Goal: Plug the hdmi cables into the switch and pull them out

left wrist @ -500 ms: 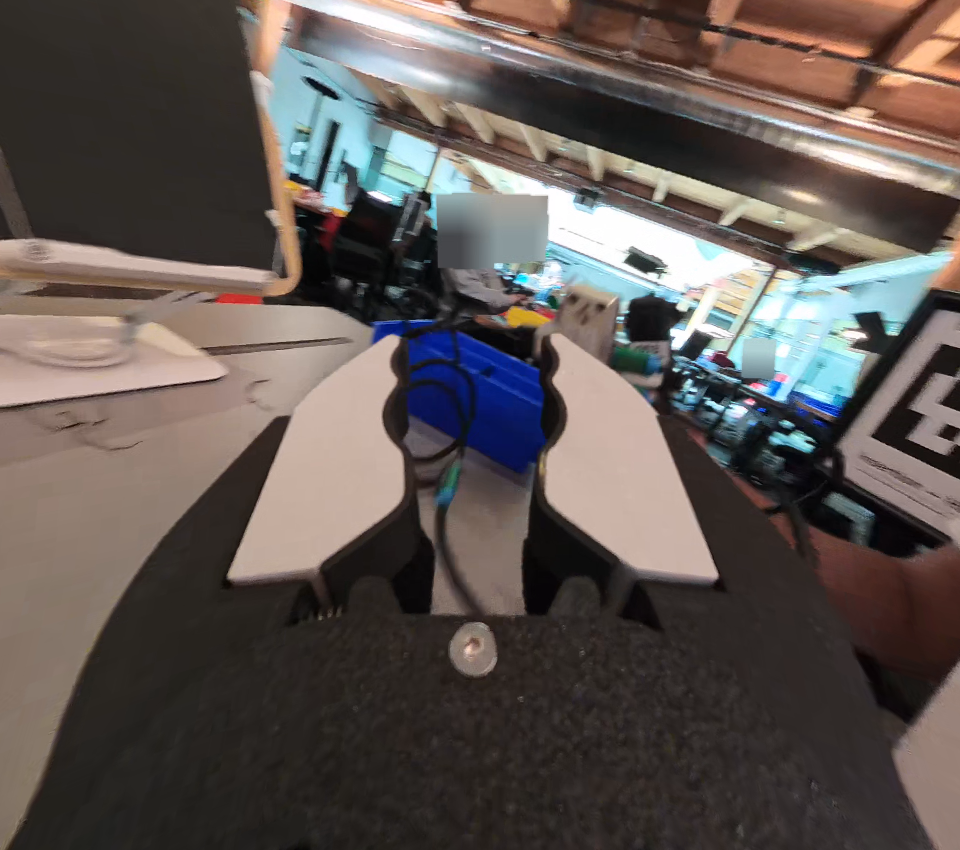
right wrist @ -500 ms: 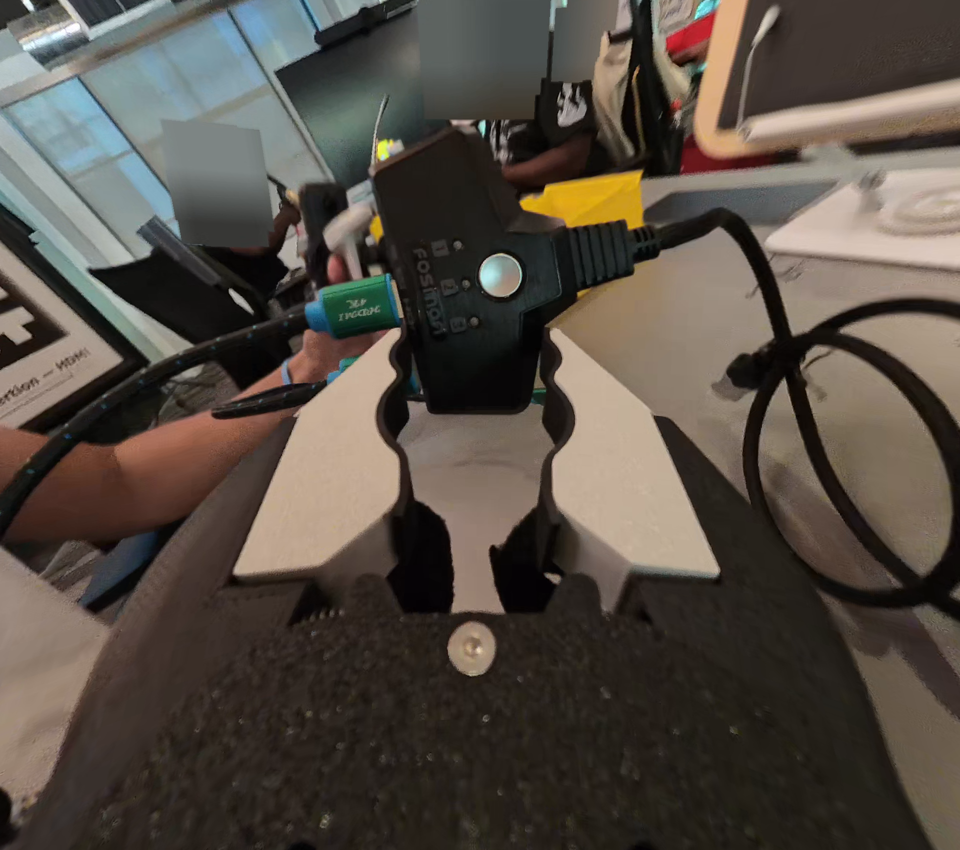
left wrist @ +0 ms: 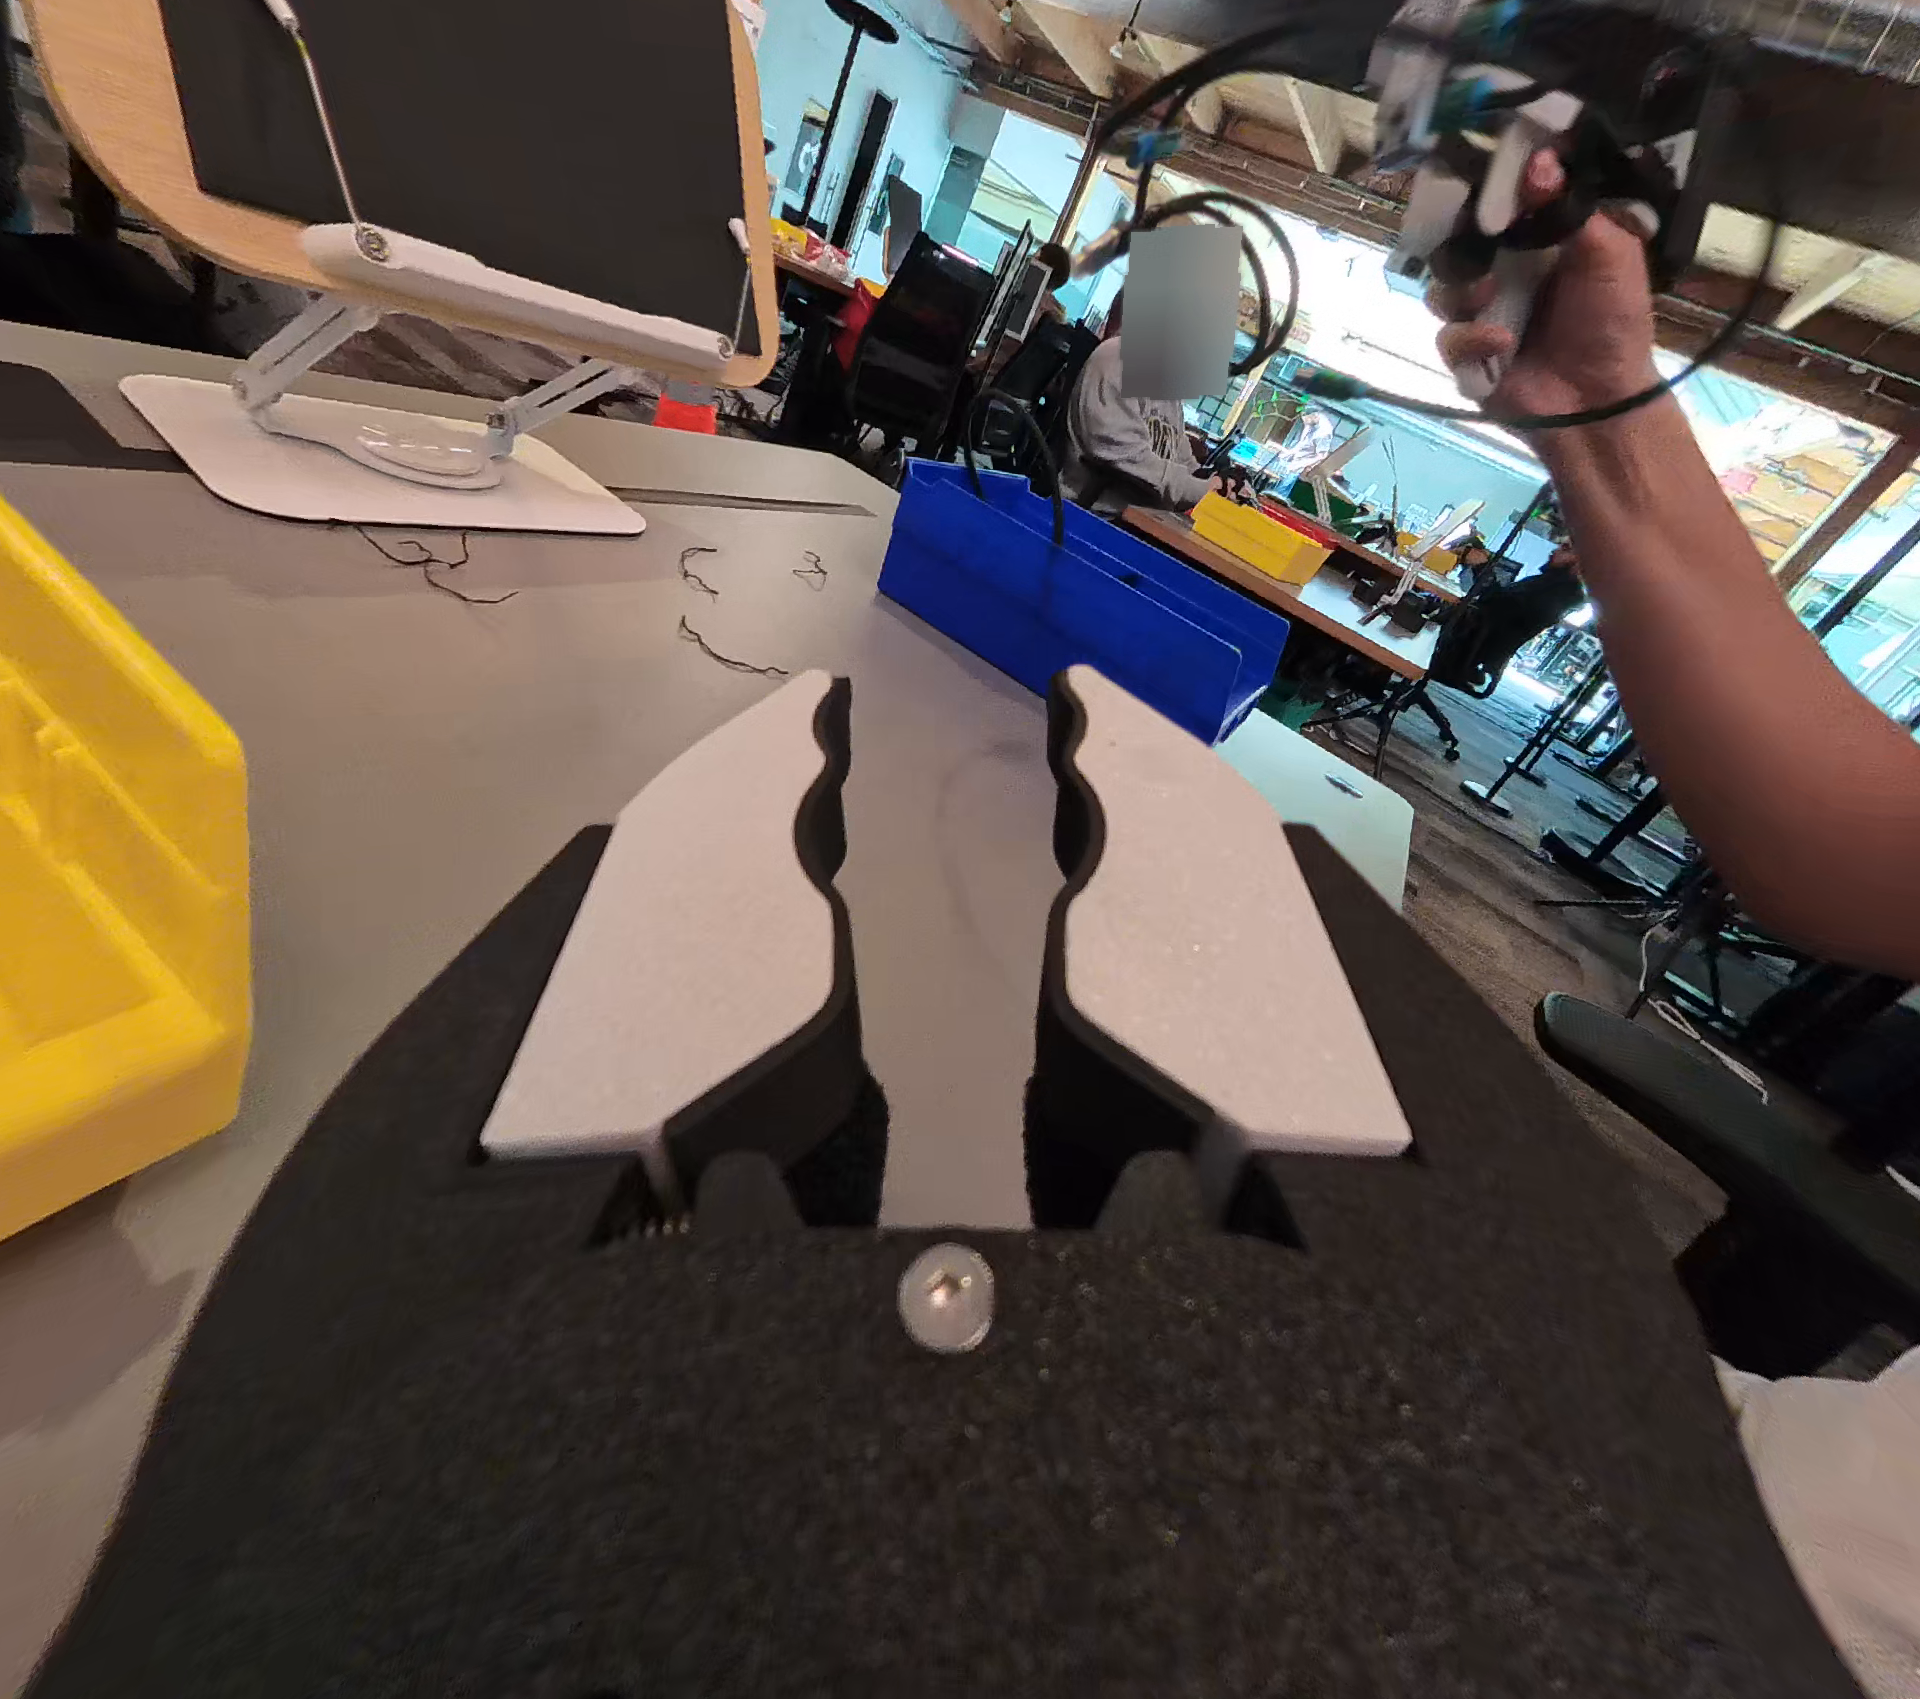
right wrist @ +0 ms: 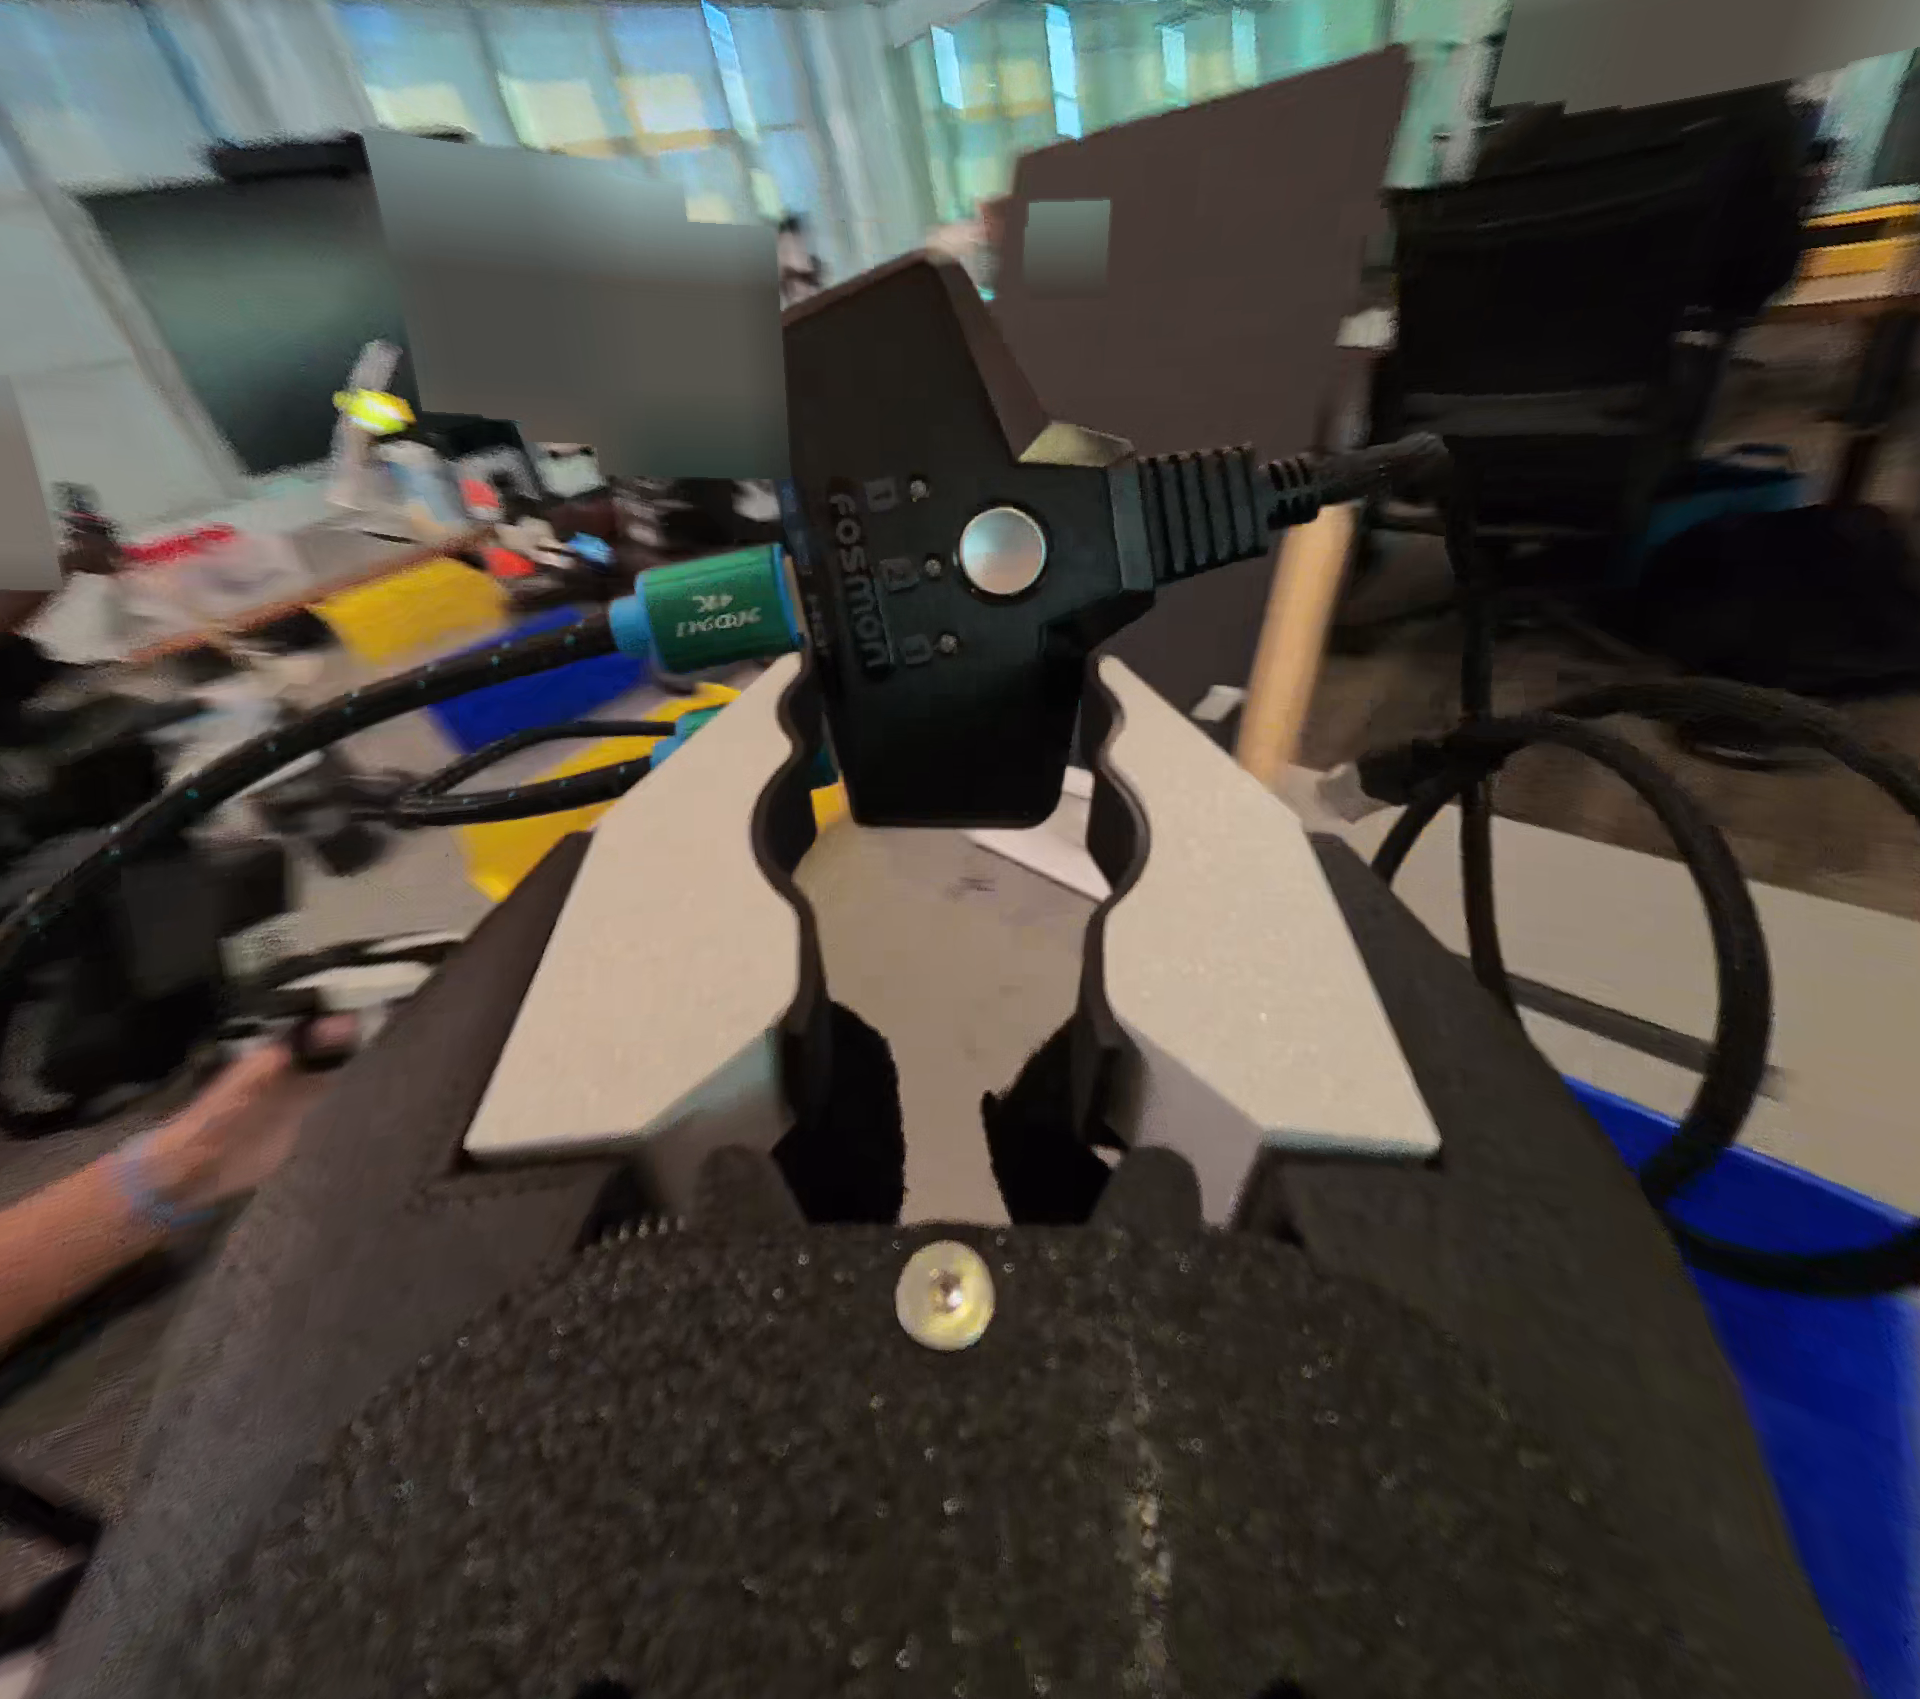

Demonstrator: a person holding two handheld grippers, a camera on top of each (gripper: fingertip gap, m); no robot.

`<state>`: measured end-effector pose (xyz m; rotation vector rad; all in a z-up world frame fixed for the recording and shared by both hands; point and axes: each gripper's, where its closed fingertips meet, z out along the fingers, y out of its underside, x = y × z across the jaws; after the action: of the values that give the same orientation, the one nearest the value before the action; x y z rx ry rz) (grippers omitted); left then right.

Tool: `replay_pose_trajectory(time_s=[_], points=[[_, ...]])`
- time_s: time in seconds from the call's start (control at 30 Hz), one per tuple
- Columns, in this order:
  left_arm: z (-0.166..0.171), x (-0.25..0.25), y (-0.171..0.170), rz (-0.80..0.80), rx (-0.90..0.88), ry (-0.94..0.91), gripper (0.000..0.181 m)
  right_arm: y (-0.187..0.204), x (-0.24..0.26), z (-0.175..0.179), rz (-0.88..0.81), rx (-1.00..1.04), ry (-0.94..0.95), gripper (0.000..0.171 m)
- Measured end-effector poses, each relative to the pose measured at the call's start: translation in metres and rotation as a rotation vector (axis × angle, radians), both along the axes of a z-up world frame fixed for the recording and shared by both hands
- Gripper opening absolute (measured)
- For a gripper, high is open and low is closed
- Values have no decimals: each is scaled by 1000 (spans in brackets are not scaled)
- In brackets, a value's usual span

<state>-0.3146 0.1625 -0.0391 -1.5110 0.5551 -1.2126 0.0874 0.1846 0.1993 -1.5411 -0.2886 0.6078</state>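
My right gripper [right wrist: 945,693] is shut on the lower end of the black HDMI switch [right wrist: 935,548] and holds it up in the air. A green HDMI plug [right wrist: 717,615] on a braided black cable sits in the switch's left side. A second green plug [right wrist: 681,730] shows just below it, partly hidden behind my left finger. The switch's own thick black cable [right wrist: 1351,475] leaves to the right and loops down. My left gripper [left wrist: 945,693] is open and empty, low over the grey table [left wrist: 520,714]. The right gripper [left wrist: 1475,122] also shows blurred and high up in the left wrist view, with cables [left wrist: 1262,278] dangling.
A blue bin [left wrist: 1070,610] stands just beyond my left fingertips; it also shows under the right gripper [right wrist: 1818,1337]. A yellow bin [left wrist: 104,870] is at the left. A tablet on a white stand [left wrist: 416,423] is at the back left. A person's forearm [left wrist: 1714,662] crosses the right. My hands' fingertips stand some 45 centimetres from each other.
The right gripper has lifted the switch higher and swung over the blue bin. The left gripper has tilted down towards the table; the cable that lay between its fingers is gone from there.
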Motion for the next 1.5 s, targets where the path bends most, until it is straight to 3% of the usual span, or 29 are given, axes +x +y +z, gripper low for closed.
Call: replay_pose_trajectory(time_s=[0.13, 0.33, 0.5, 0.53, 0.63, 0.83, 0.87, 0.9, 0.97, 1.03, 1.13, 1.5], points=[[2, 6, -4, -7, 21, 9, 35, 27, 76, -30, -265, -46, -239, 49], [-2, 22, -11, -32, 68, 77, 34, 80, 126, -150, -509, -282, -557, 50], [-3, 26, -13, -53, 47, 63, 34, 108, 114, -267, -374, -720, -610, 49], [-4, 26, -13, -55, 45, 63, 34, 112, 110, -283, -339, -779, -614, 42], [-7, 26, -13, -66, 29, 66, 34, 124, 110, -295, -348, -880, -576, 28], [-10, 30, -13, -97, -4, 40, 34, 127, 109, -301, -333, -1045, -730, 25], [-11, 31, -13, -104, -9, 43, 34, 126, 107, -303, -317, -1065, -734, 19], [-11, 33, -14, -110, -10, 45, 34, 123, 103, -309, -284, -1103, -739, 2], [-12, 36, -15, -117, -6, 51, 34, 95, 108, -361, -188, -1325, -865, 0], [-12, 36, -15, -117, -5, 57, 34, 102, 115, -388, -246, -1276, -920, 0], [-10, 30, -15, -93, 8, 53, 34, 107, 106, -369, -268, -1126, -789, 0], [-11, 18, -2, -25, 25, 71, 33, 78, 115, -250, -430, -733, -831, 0]])
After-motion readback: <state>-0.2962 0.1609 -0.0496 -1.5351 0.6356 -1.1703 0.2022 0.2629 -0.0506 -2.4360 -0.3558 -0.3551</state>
